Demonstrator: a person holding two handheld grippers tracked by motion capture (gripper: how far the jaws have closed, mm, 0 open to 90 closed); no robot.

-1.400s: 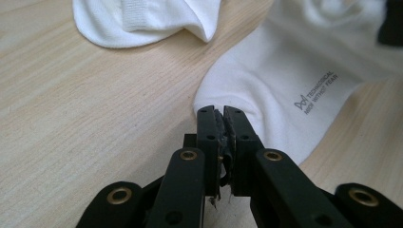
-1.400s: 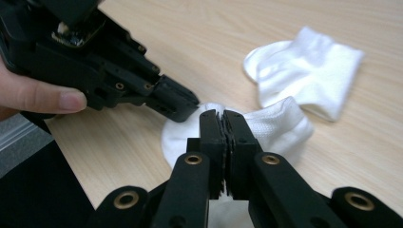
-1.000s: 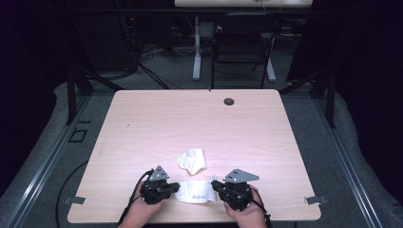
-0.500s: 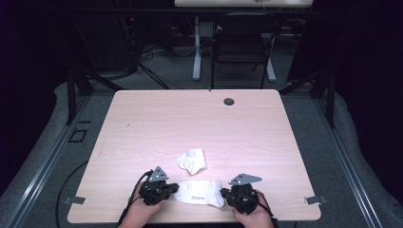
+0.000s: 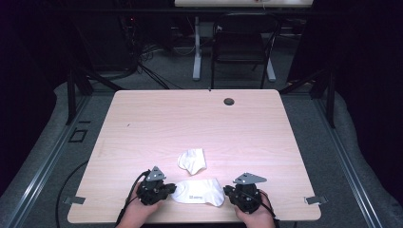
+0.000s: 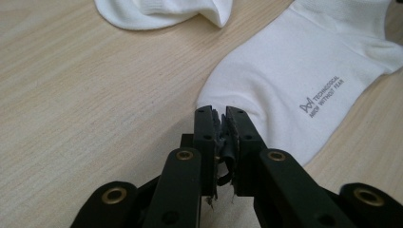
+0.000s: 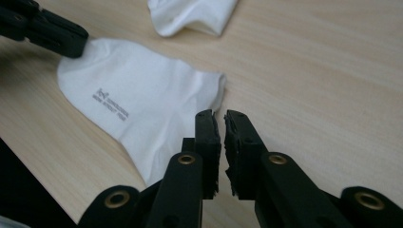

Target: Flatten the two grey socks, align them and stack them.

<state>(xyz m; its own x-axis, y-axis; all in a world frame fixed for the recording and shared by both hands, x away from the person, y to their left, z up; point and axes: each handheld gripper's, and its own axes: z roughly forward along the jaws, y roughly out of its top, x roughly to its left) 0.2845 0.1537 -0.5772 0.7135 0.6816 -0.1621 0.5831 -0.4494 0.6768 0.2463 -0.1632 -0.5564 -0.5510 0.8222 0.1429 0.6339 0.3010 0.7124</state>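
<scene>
The flat sock (image 5: 198, 192) lies spread on the counter (image 5: 190, 123) near its front edge, printed side up; the left gripper (image 5: 164, 189) sits at the sock's left end, the right gripper (image 5: 233, 192) at its right end. In the left gripper view the jaws have just been easing apart, a thin gap between them, tips at the sock's edge, nothing clamped; in the right gripper view the jaws have likewise just been parting, a narrow slit, tips just beside the sock's edge, gripping nothing. A crumpled sock (image 5: 192, 160) lies just behind the flat sock, apart from it.
</scene>
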